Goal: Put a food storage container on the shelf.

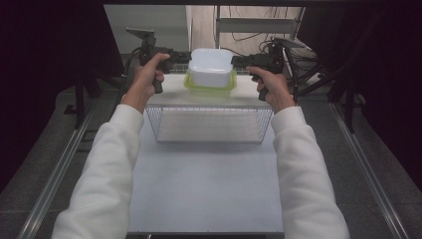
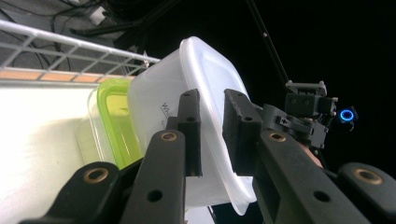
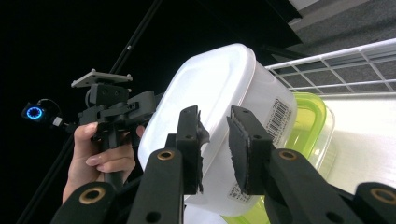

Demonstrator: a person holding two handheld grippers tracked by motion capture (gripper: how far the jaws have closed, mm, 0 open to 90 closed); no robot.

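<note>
Both forearms extend forward, hands level. The left gripper point(image 1: 185, 58) and right gripper point(image 1: 238, 60) flank the white container point(image 1: 211, 67), which is stacked upside down on a green-lidded container point(image 1: 209, 87) beyond the wire basket point(image 1: 209, 124). Each gripper's jaws stand narrowly apart astride the white container's rim; whether the pads press it cannot be told. Its barcode label point(image 3: 277, 116) is unreadable.

Your wire basket point(image 1: 209, 124) sits at twelve o'clock on the white table point(image 1: 204, 184). Cables point(image 1: 249, 35) trail beyond, at one o'clock.
</note>
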